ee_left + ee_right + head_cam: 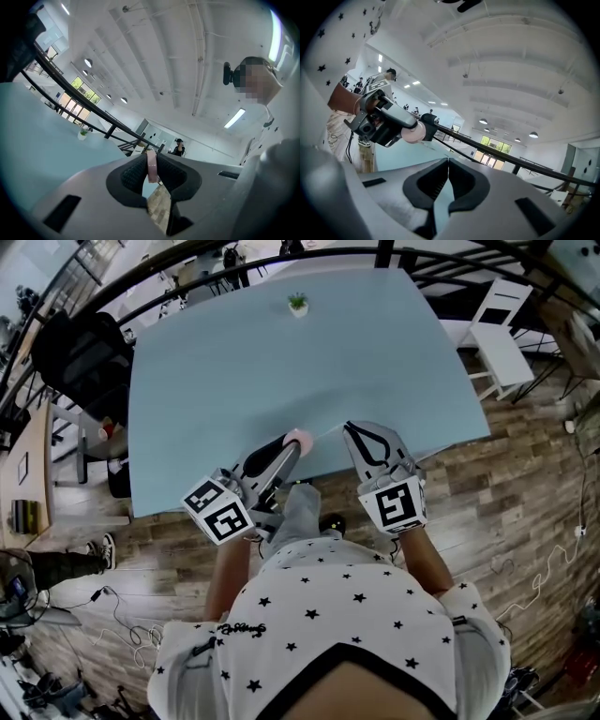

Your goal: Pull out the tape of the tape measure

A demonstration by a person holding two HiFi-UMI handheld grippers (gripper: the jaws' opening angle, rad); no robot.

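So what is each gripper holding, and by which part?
The left gripper clamps the pink tape measure across its flat sides; the right gripper is shut on nothing.

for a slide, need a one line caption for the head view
Left gripper grips a pink tape measure at the table edge; right gripper shut beside it.

Your left gripper (152, 160) points level. Its jaws are part-way closed and press on a pink tape measure (151, 169), which stands edge-on between the pads. Your right gripper (448, 161) tips slightly downward, jaws pressed together with nothing between them. Both forearms reach forward from your body, the left forearm (230, 570) angled inward and the right forearm (427, 561) straighter. The two sets of fingertips are near each other but apart.
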